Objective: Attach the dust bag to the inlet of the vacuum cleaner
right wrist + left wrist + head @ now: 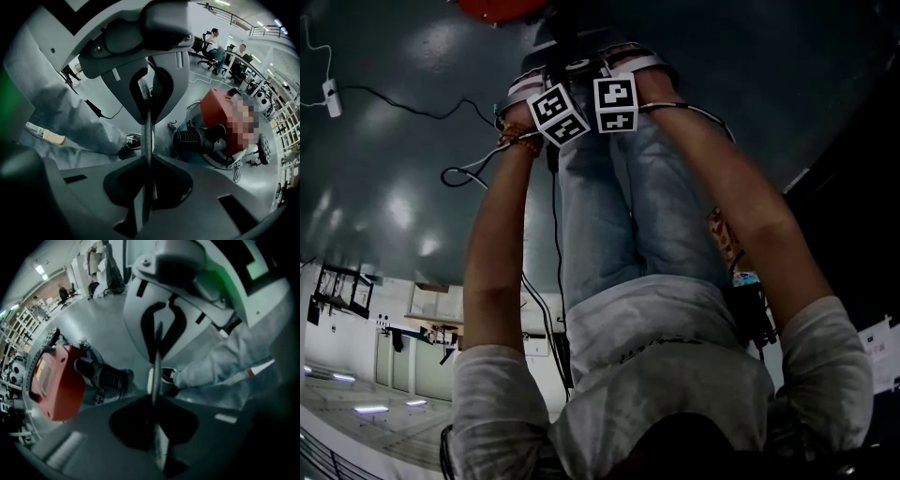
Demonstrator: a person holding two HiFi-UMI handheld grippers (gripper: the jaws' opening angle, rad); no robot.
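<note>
A red vacuum cleaner [56, 380] stands on the grey floor, with a black ribbed hose inlet [108, 378] on its side. The right gripper view shows the vacuum cleaner [220, 117] and its inlet [187, 139] too, and in the head view only the red top [499, 7] shows. No dust bag is in view. My left gripper [156, 359] and right gripper [146, 124] hang close together and face each other above the floor in front of the person's legs. Both are shut with nothing between their jaws. In the head view only their marker cubes show, left [557, 114] and right [616, 103].
The person's jeans leg and dark shoe [168, 376] stand right beside the grippers. A black cable [412, 108] and a white power strip [333, 97] lie on the floor. Seated people [215, 40] and shelving racks [14, 348] are far off.
</note>
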